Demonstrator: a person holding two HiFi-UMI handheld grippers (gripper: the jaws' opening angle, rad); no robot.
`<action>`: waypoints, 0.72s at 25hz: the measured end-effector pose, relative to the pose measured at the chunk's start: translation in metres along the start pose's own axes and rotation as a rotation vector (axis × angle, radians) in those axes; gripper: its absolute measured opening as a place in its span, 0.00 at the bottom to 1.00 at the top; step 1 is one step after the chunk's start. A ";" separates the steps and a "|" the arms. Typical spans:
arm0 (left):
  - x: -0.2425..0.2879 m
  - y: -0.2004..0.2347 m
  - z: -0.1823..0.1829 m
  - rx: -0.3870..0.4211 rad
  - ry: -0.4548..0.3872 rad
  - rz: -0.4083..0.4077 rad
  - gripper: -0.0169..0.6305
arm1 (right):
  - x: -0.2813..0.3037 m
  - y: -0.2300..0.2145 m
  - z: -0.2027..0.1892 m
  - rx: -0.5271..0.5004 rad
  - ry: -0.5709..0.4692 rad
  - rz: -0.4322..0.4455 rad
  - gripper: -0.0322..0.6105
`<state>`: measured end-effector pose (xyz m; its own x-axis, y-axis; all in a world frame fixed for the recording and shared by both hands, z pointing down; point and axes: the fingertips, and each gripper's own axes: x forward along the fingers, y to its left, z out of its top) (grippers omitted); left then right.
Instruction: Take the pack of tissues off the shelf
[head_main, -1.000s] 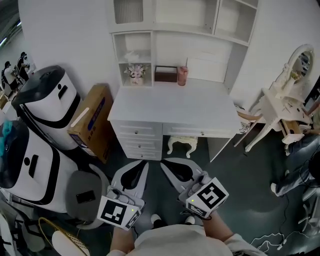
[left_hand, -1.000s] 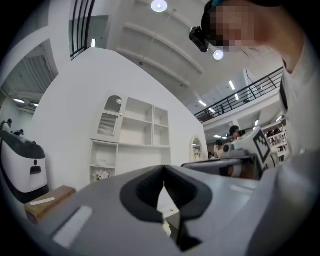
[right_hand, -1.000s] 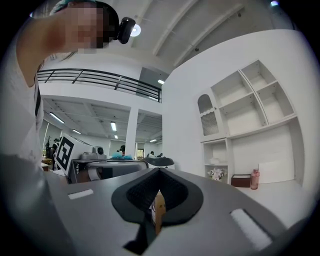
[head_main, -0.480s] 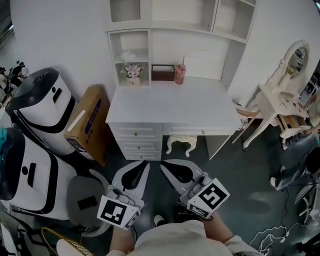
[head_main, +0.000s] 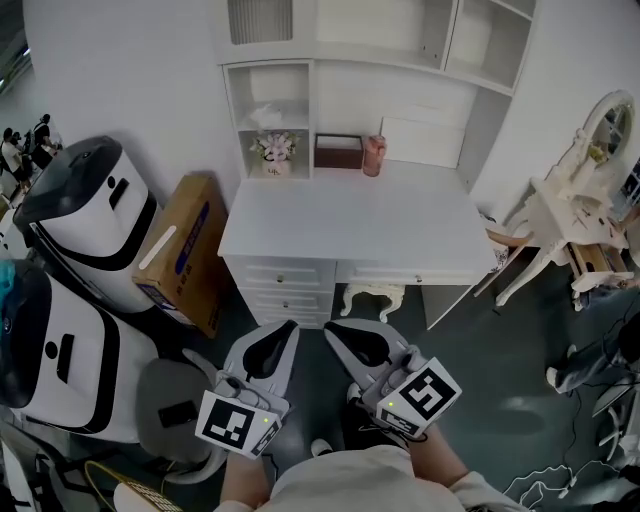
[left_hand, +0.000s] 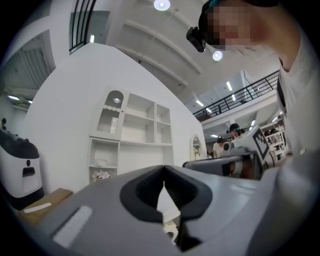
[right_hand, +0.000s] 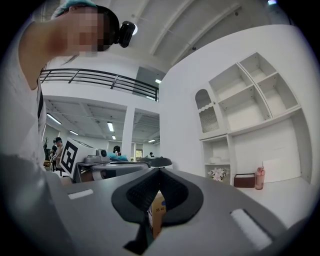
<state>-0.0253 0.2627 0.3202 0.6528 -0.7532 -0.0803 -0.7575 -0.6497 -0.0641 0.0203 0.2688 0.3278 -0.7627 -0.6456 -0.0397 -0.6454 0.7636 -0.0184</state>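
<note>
In shelf's (head_main: 307, 100) left cubby, upper board, above desk's (head_main: 350, 215) back-left corner: pack of tissues (head_main: 265, 114). Left gripper (head_main: 286, 330) & right gripper (head_main: 333, 330) both pressed together, empty, short of desk's front edge.

I'm seeing bright, even overhead light and soft shadows. A ceiling lamp (left_hand: 161, 5) glares at the left gripper view's top. Both gripper views bulge, corners black, foreground soft; the head view's sharp.

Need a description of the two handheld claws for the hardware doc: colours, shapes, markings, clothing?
Left claw and right claw match: light grey shells tapering to a point, black ribbed pads inside. Each carries a white cube with black square markers at the back. The person wears a light-coloured top.
</note>
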 end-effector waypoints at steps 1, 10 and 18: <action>0.006 0.006 0.000 0.003 0.001 0.006 0.03 | 0.006 -0.006 0.001 0.002 -0.002 0.006 0.05; 0.062 0.050 0.000 0.012 -0.001 0.061 0.03 | 0.052 -0.064 0.009 0.006 -0.007 0.058 0.05; 0.114 0.072 -0.002 0.006 0.000 0.098 0.03 | 0.074 -0.116 0.011 0.016 -0.001 0.105 0.06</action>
<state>-0.0052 0.1303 0.3086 0.5757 -0.8131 -0.0868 -0.8177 -0.5723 -0.0620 0.0392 0.1321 0.3160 -0.8259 -0.5622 -0.0430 -0.5614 0.8270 -0.0300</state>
